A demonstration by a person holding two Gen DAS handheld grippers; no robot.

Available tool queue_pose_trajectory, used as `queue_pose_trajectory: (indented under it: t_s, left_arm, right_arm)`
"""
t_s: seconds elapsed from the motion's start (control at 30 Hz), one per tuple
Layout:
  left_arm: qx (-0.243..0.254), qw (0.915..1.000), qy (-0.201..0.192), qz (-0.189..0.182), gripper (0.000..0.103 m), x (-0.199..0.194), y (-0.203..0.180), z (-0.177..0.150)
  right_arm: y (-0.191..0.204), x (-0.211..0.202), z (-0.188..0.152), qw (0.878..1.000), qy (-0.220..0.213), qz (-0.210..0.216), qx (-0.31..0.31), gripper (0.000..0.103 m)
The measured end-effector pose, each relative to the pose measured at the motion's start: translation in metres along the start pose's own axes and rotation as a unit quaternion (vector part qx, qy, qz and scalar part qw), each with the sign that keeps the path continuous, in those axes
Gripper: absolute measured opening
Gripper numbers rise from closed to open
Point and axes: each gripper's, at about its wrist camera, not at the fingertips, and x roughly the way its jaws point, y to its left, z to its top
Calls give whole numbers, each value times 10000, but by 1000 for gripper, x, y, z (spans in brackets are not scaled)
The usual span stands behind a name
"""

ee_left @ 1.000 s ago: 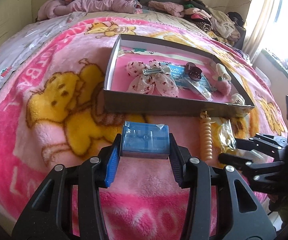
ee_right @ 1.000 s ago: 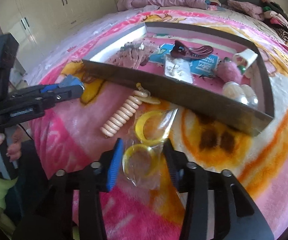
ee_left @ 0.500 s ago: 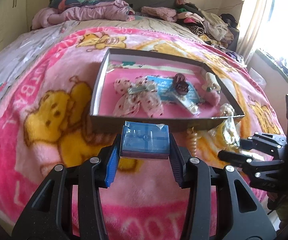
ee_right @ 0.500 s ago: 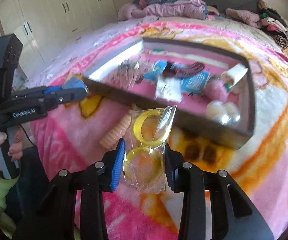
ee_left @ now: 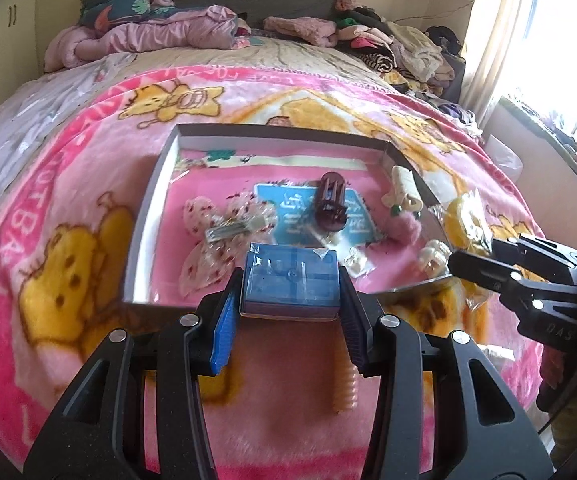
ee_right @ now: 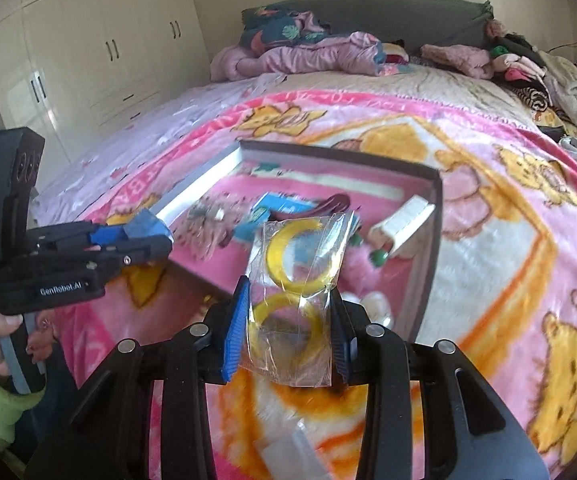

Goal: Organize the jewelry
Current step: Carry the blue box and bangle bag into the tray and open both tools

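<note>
1. step in hand: you are carrying two items toward the shallow grey cardboard tray [ee_left: 150, 200] that sits on the pink cartoon-bear fleece blanket [ee_left: 48, 208]; neither item is in the tray yet.
2. left gripper [ee_left: 288, 300]: its fingers are clamped on the small blue translucent plastic box [ee_left: 290, 278], one pad on each side face. the box hangs over the tray's near edge, clear of the blanket.
3. right gripper [ee_right: 288, 328]: its fingers are pressed on the clear plastic bag of yellow rings [ee_right: 296, 288], held by its lower part, the upper ring standing free above the pads. the bag hangs just short of the tray's near wall (the view is blurred here).
4. pose: both grippers point forward and downward at the tray, side by side, left one over the near-left part, right one at the near-right corner.
5. still outside the tray: the peach spiral hair tie [ee_left: 344, 388] lies on the blanket beneath the left gripper.
6. next move, as judged: bring each item over a bare patch of the tray floor, away from the dark brown plastic hair claw [ee_left: 330, 202] and the dotted fabric bow [ee_left: 224, 236], lower it, then spread the fingers.
</note>
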Motion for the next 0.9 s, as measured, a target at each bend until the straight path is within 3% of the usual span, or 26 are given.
queue_pose_trajectory:
  t_s: [0.4, 0.9]
  left_arm:
    - [130, 9998, 62, -147, 36, 28, -9, 25]
    - [124, 9994, 217, -220, 36, 54, -3, 28]
  right_arm:
    - [-22, 3, 17, 9993, -191, -267, 153, 35]
    - [-32, 27, 37, 9988, -102, -474, 85, 35]
